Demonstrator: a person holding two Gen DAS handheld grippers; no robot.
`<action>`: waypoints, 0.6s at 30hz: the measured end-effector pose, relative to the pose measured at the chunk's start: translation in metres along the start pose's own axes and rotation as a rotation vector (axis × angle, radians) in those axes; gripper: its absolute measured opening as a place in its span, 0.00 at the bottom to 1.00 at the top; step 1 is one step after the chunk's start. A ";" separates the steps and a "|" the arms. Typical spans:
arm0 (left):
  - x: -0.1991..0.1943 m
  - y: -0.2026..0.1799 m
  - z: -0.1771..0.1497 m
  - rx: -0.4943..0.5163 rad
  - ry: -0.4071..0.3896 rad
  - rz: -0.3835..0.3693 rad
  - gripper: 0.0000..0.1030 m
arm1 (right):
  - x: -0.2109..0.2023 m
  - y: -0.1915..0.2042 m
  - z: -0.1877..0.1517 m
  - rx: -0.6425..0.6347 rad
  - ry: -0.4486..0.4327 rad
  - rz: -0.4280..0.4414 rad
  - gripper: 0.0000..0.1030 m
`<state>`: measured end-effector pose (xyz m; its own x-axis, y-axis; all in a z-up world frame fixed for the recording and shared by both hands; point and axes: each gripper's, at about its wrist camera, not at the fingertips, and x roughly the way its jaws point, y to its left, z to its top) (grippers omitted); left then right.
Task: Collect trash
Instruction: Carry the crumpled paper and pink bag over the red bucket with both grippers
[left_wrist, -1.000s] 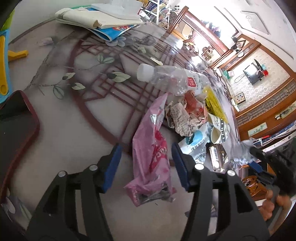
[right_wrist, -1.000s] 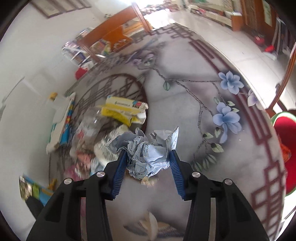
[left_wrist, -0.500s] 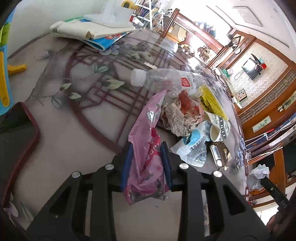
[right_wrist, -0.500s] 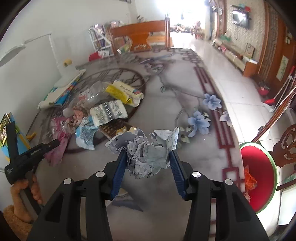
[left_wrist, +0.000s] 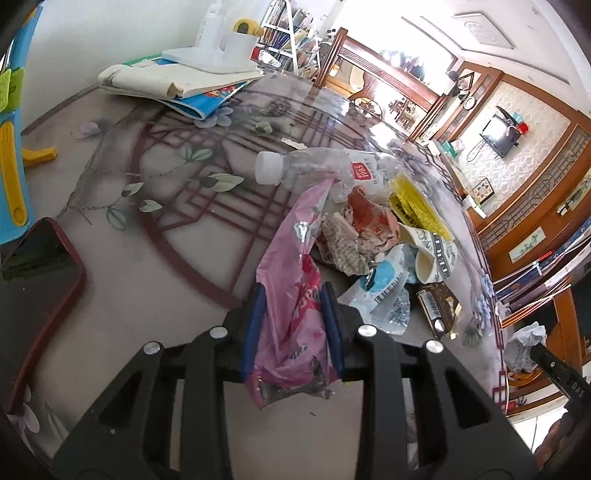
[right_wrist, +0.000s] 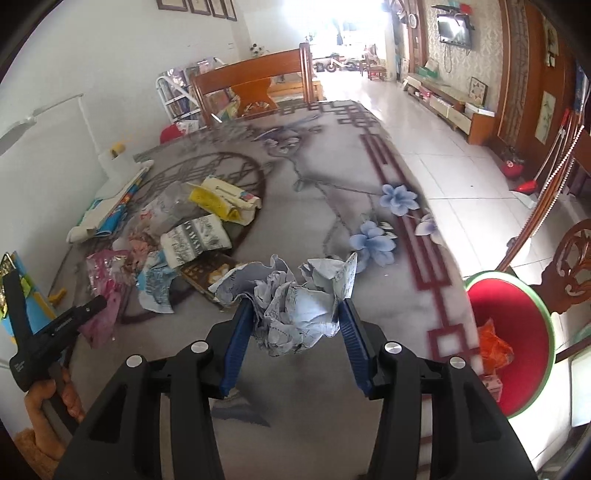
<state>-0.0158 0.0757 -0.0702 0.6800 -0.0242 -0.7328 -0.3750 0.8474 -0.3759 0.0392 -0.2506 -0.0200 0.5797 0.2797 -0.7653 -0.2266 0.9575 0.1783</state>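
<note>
My left gripper (left_wrist: 293, 328) is shut on a pink plastic wrapper (left_wrist: 295, 280) lifted a little off the table. Beyond it lies a trash pile: a clear plastic bottle (left_wrist: 317, 171), crumpled printed paper (left_wrist: 354, 236), a yellow packet (left_wrist: 417, 208), a paper cup (left_wrist: 436, 254) and a blue-and-white wrapper (left_wrist: 384, 288). My right gripper (right_wrist: 295, 332) is shut on a crumpled ball of paper (right_wrist: 295, 299), held above the table's near right part. The same pile shows in the right wrist view (right_wrist: 192, 236). A red bin with a green rim (right_wrist: 513, 332) stands by the table's right edge.
A phone in a red case (left_wrist: 33, 273) lies at the left. Books and a white lamp base (left_wrist: 192, 74) sit at the table's far side. A blue-and-yellow toy (left_wrist: 11, 155) stands at the left edge. Wooden chairs (right_wrist: 258, 85) surround the table.
My left gripper closed on the pink wrapper and raised it slightly. My right gripper pulled back from the pile toward the table's right side with the crumpled paper still in it.
</note>
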 end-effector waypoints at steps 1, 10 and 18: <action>0.000 -0.001 -0.001 0.002 -0.001 0.001 0.29 | -0.001 -0.002 0.000 0.000 -0.003 -0.001 0.45; -0.012 -0.006 -0.004 0.048 -0.065 0.048 0.29 | -0.007 -0.019 -0.001 0.033 -0.017 -0.002 0.45; -0.023 -0.018 -0.011 0.116 -0.088 0.088 0.29 | -0.018 -0.039 -0.003 0.061 -0.042 -0.001 0.45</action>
<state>-0.0320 0.0549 -0.0527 0.7020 0.0953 -0.7057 -0.3639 0.8998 -0.2405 0.0351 -0.2932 -0.0150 0.6124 0.2804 -0.7392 -0.1788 0.9599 0.2160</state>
